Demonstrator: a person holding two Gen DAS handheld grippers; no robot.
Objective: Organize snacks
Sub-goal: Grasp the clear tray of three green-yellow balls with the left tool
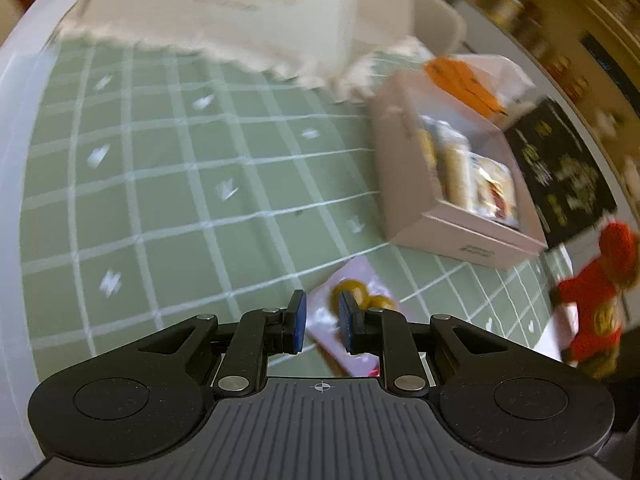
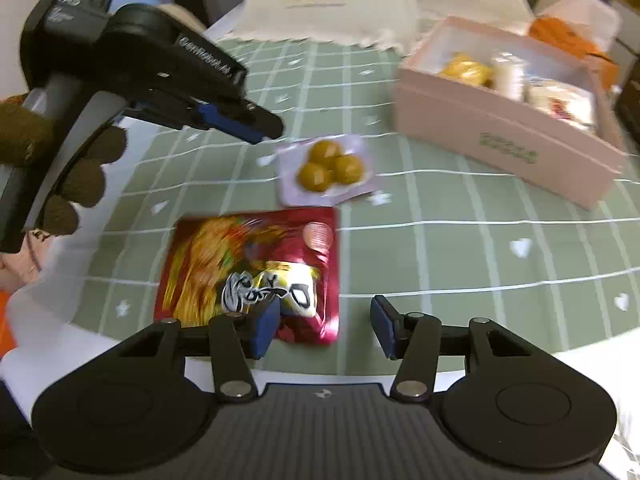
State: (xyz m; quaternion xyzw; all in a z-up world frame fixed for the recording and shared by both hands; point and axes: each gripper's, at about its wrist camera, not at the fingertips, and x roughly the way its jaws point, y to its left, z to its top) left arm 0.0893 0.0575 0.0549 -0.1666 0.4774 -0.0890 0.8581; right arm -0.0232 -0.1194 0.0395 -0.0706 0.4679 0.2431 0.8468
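Two snack packets lie loose on the green checked tablecloth (image 2: pixel 480 264): the left gripper (image 1: pixel 322 322), narrowly parted and empty, may skid the slick pale packet of yellow balls (image 2: pixel 326 170) away from the pink box (image 2: pixel 504 136), while the right gripper (image 2: pixel 324 326) gapes beside the red pouch (image 2: pixel 256 264).

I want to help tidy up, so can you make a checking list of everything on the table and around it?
Surface: green checked tablecloth, with a cream lace-edged cloth at the far side.
Job's things: pink box open, several snacks inside; pale packet with three round golden sweets and red snack bag lying flat on the tablecloth.
Clutter: black printed box beyond the pink box; red plush toy; an orange item behind the pink box.
Grippers: left hand-held gripper open above the pale packet; right hand-held gripper open over the red bag's edge.
Cables: nothing seen.
Surroundings: blurred shelves.
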